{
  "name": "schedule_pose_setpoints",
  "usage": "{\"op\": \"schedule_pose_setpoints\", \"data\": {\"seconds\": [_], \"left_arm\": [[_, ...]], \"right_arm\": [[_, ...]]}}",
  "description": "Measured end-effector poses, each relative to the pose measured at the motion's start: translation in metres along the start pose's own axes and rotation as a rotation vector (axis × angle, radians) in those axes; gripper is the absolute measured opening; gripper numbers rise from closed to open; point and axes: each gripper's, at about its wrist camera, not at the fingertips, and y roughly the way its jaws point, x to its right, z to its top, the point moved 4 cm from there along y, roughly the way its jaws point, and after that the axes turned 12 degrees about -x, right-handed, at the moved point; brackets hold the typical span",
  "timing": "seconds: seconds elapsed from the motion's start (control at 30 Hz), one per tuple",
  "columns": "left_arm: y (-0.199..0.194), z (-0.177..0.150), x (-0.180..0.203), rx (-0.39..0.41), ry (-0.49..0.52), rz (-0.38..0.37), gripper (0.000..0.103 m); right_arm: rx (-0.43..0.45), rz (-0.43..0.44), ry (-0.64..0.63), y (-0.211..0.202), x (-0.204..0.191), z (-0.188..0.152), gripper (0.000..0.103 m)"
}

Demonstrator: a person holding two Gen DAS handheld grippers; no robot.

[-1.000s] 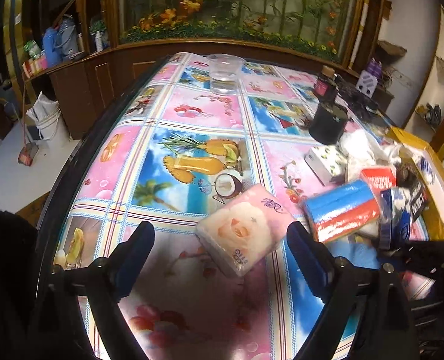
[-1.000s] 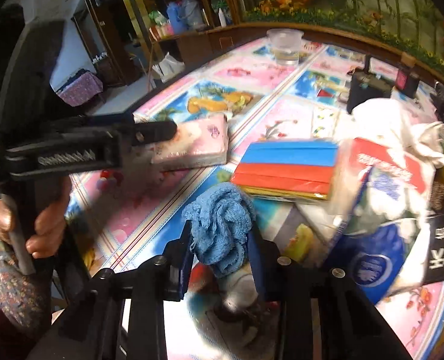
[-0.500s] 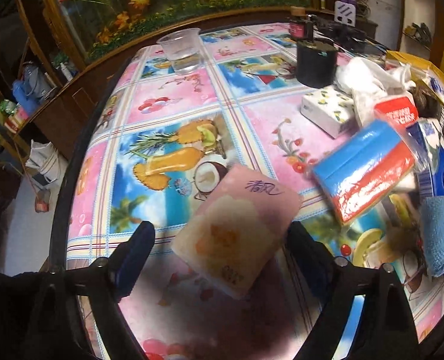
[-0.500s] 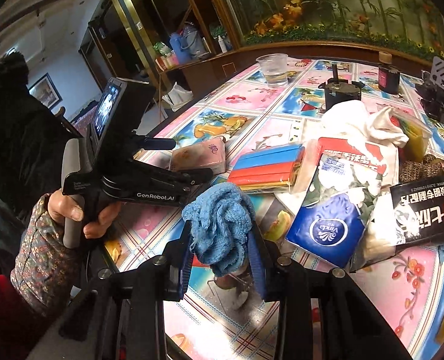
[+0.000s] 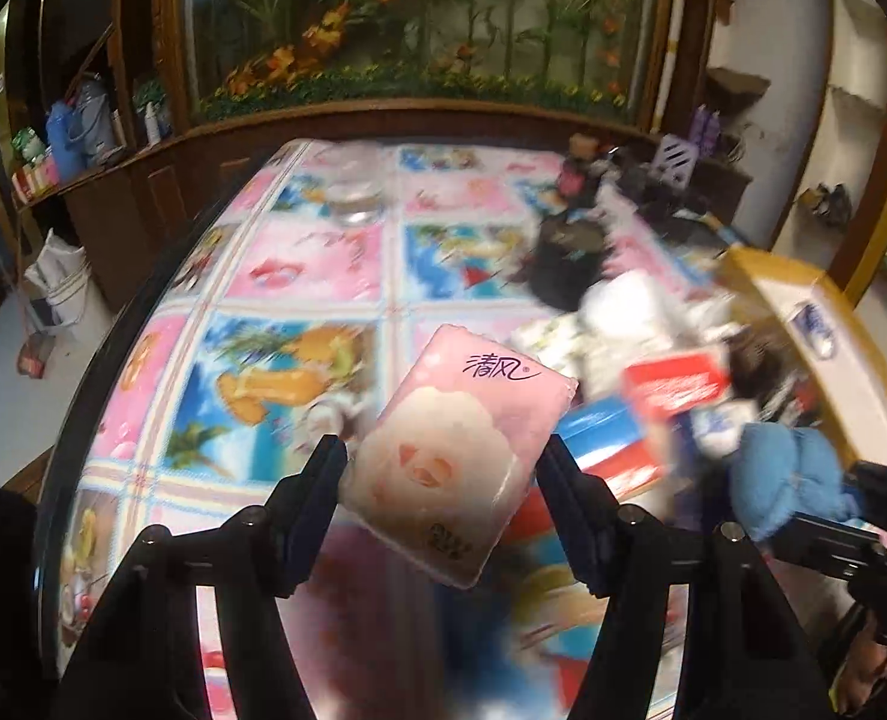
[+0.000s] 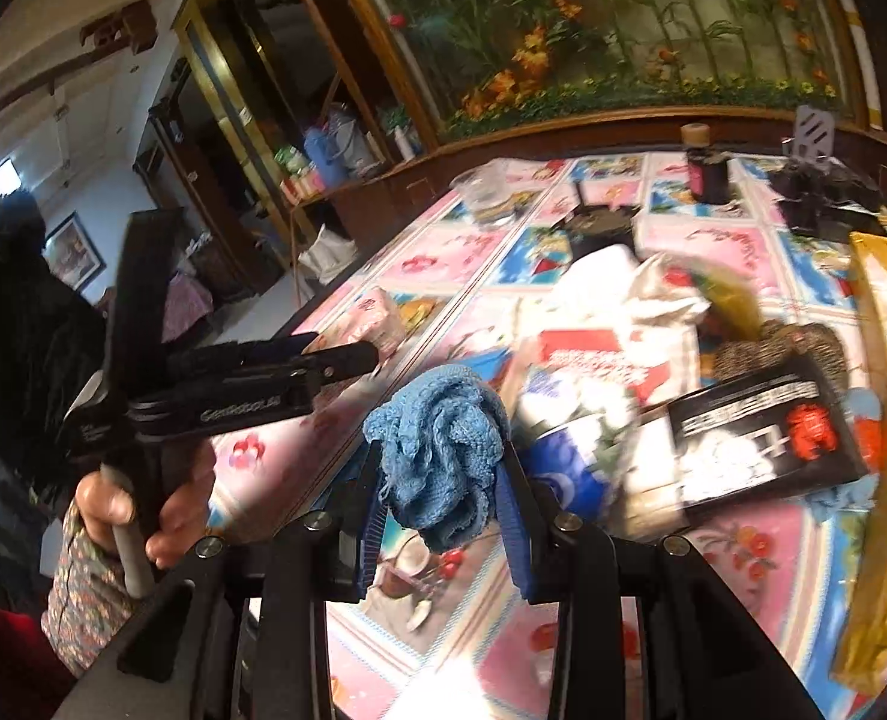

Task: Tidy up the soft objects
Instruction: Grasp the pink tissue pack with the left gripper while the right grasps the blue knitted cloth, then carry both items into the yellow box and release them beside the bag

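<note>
My left gripper [image 5: 440, 465] is shut on a pink tissue pack [image 5: 461, 450] with a flower print and holds it tilted above the table; the pack also shows in the right wrist view [image 6: 377, 318]. My right gripper [image 6: 440, 480] is shut on a crumpled blue cloth [image 6: 440, 450], held above the table's near edge. The cloth also shows at the right of the left wrist view [image 5: 791, 480]. The left gripper body [image 6: 245, 384] sits to the left of the cloth.
A colourful tablecloth [image 5: 299, 264] covers the table. A heap of tissue packs, a blue-and-red pack [image 5: 611, 438] and a black box [image 6: 761, 438] lies at the right. A yellow box [image 5: 827, 348], a black cup [image 5: 563, 264] and a clear cup [image 5: 356, 192] stand farther back.
My left gripper has closed on the pink tissue pack and lifted it off the table. My right gripper keeps the blue cloth and has shifted a little.
</note>
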Motion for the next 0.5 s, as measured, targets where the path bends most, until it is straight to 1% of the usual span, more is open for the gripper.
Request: {"op": "schedule_pose_setpoints", "data": {"seconds": [0.07,0.2,0.3,0.37,0.43,0.5], "left_arm": [[-0.003,0.008,0.022,0.028,0.014,-0.026,0.065],[0.001,0.023,0.064,0.058,0.017,-0.058,0.065],[0.007,0.034,0.093,0.089,0.007,-0.054,0.065],[0.012,0.038,0.11,0.108,0.002,-0.053,0.065],[0.015,0.037,0.119,0.126,-0.005,-0.048,0.065],[0.021,0.034,0.125,0.123,0.003,-0.05,0.065]], "right_arm": [[0.05,-0.025,0.038,-0.013,0.014,0.003,0.036],[0.136,-0.14,0.117,-0.036,0.048,0.004,0.036],[0.196,-0.227,0.171,-0.051,0.071,0.002,0.036],[0.224,-0.26,0.195,-0.058,0.082,0.0,0.036],[0.24,-0.274,0.203,-0.061,0.087,-0.002,0.036],[0.255,-0.284,0.206,-0.063,0.089,-0.005,0.036]]}}
